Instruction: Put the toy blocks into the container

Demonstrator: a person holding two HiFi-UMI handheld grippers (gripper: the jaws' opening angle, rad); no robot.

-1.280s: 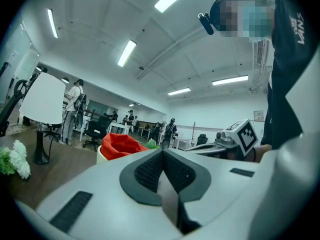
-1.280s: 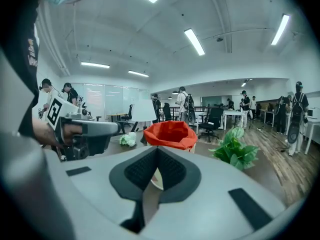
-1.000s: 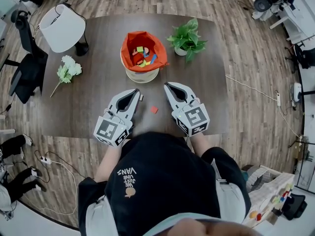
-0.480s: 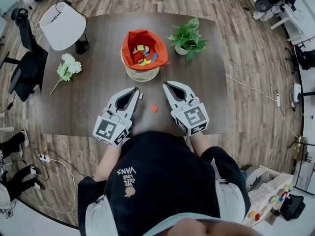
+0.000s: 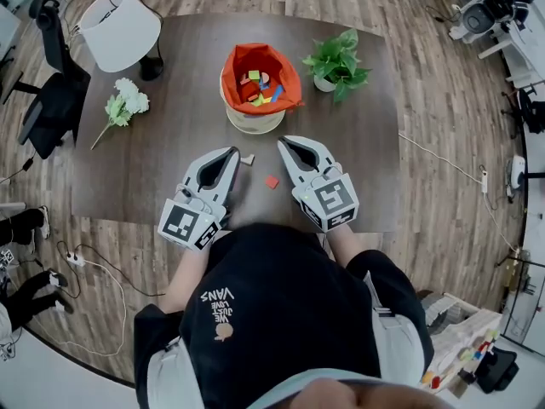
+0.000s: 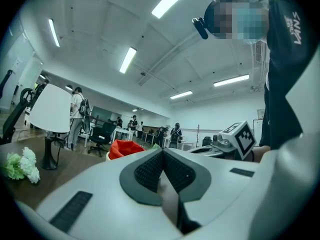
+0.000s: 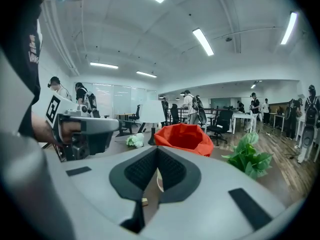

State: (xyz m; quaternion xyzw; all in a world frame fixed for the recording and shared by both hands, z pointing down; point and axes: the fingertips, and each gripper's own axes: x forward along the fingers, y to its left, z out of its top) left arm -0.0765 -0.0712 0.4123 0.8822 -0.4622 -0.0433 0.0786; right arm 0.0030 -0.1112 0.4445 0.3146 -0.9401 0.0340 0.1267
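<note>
i hold my left tongs (image 5: 236,152) low over the near part of the counter (image 5: 145,186). their jaws are pressed together with nothing between them, and in the left gripper view the dark pads (image 6: 149,170) meet at the tip. my right tongs (image 5: 282,141) lie beside them to the right, also closed tight and empty, both pairs pointing toward the far side. the container (image 5: 253,124), a pale tub lined with orange cloth, stands at the far middle of the counter, just beyond the two tips and apart from them. several toy blocks (image 5: 260,89) lie inside it in a mixed heap of green, red, yellow and blue. two more are out on the counter. a red block (image 5: 272,181) lies between my two tongs, closer to the right pair and near its inner side. a small tan block (image 5: 248,158) sits just right of the left tip, and it may be touching that tip, but the head view is too small to say. a leafy potted plant (image 5: 339,60) stands right of the container. on the left side a bunch of white flowers (image 5: 128,105) lies on the counter, and a white lamp (image 5: 122,28) stands at the far left corner.
</note>
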